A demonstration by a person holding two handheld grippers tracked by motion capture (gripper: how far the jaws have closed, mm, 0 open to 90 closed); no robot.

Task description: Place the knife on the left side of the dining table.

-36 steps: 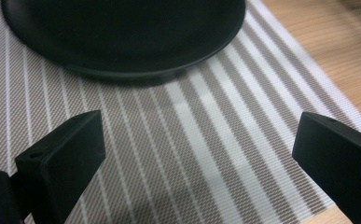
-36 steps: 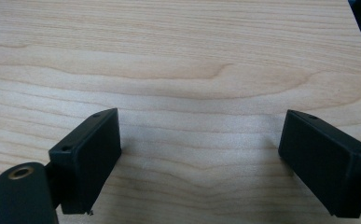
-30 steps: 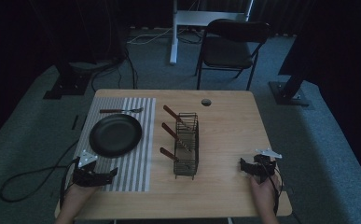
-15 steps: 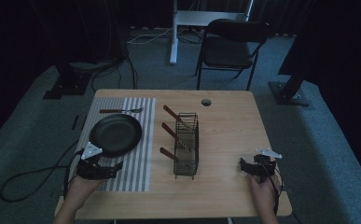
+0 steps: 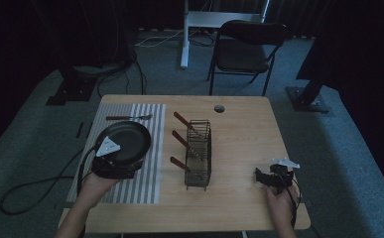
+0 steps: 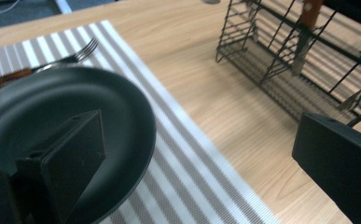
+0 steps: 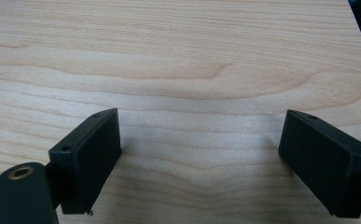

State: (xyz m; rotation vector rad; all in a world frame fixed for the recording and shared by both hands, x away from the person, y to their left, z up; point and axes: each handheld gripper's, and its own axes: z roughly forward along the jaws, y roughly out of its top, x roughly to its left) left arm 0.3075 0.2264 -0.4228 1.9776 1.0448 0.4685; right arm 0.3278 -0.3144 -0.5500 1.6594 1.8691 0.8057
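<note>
Left gripper sits wide open at the lower left of the high view, one jaw over the black plate's near rim, the other above the striped mat. We judge the plate stiff, light and probably slick, so a bite on the rim nearest us should serve best. Right gripper, jaws also spread and holding nothing, rests on bare table at lower right. Around the plate: a fork lies just beyond it on the mat, and a wire rack holding brown-handled cutlery stands centre frame, clear of the plate.
</note>
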